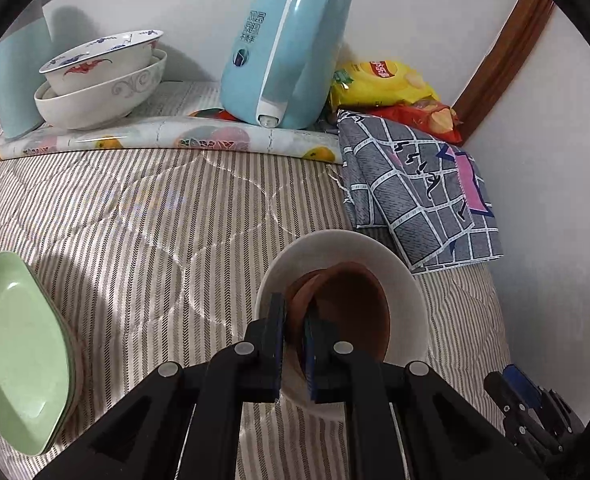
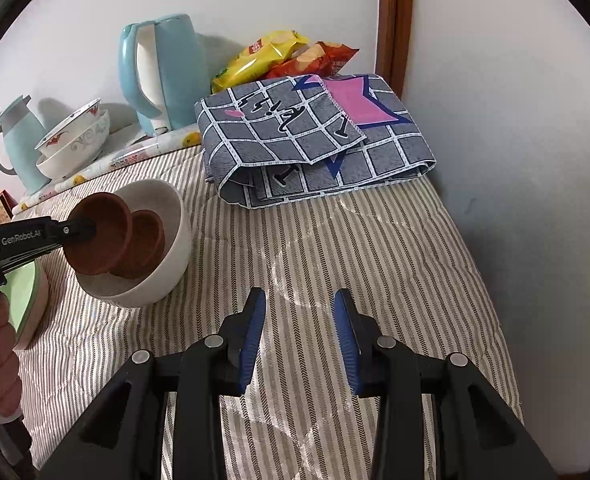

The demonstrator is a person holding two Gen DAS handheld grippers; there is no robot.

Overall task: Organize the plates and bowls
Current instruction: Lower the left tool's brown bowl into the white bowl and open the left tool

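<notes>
My left gripper (image 1: 295, 312) is shut on the rim of a small brown bowl (image 1: 355, 312), held tilted over the mouth of a white bowl (image 1: 399, 272) that rests on the striped quilt. In the right wrist view the held brown bowl (image 2: 95, 236) leans against a second brown bowl (image 2: 149, 240) lying inside the white bowl (image 2: 175, 216), with the left gripper (image 2: 89, 232) coming in from the left. My right gripper (image 2: 299, 298) hovers open over bare quilt to the right of the white bowl, nothing between its fingers.
Green plates (image 1: 15, 352) are stacked at the left edge. Two patterned bowls (image 1: 99, 76) are nested at the back beside a pale flask (image 1: 15, 72) and a blue kettle (image 1: 279, 52). Snack bags (image 1: 383, 80) and a folded grey cloth (image 2: 311, 144) lie by the right wall.
</notes>
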